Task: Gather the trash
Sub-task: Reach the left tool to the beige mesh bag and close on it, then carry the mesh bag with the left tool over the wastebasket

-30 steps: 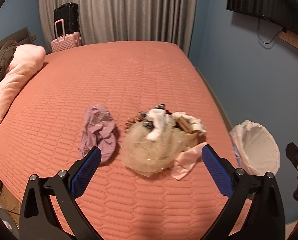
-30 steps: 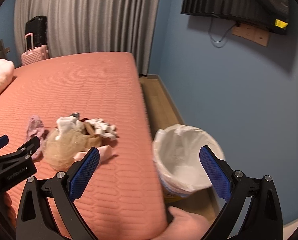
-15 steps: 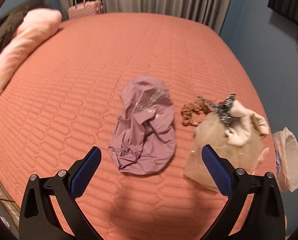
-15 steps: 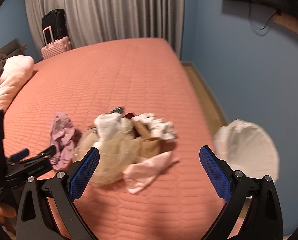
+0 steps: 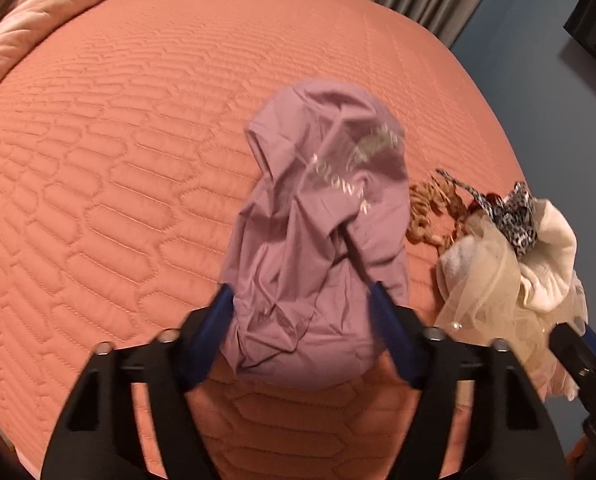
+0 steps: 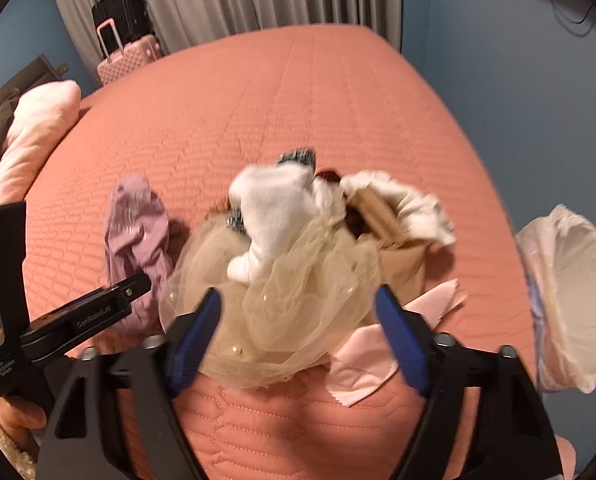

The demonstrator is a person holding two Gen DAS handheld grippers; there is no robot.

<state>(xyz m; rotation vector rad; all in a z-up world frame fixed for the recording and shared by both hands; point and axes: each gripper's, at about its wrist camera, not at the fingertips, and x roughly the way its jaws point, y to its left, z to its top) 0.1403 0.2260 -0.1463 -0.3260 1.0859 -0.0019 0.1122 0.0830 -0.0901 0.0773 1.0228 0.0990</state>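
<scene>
Both grippers are poised at the pick-up step — nothing is lifted yet. The left gripper (image 5: 302, 312) has its jaws apart, straddling the near end of the mauve bag (image 5: 318, 232), whose crumpled cloth bulges between the blue pads; whether the pads already touch it I cannot tell. The right gripper (image 6: 298, 320) is likewise spread, its jaws flanking the cream tulle bundle (image 6: 273, 296) at the near side of the mixed scrap pile (image 6: 326, 216). Both items lie on the coral quilted bed (image 5: 97, 160).

As I judge it, the next move calls for each gripper to squeeze firmly on its soft, slack load, lift clear, and carry it toward 3 o'clock, where the bin waits. Loose pieces in the pile — a white sock (image 6: 273, 204), a pink fabric strip (image 6: 378, 360) — may slip out and need another pass.

Only the right wrist view shows the white-lined trash bin (image 6: 570, 304), off the bed's edge at 3 o'clock, and the suitcases at 11 o'clock. Only the left wrist view shows the bag's printed lettering and the tan braided piece (image 5: 426, 208) at 2 o'clock of the bag.
</scene>
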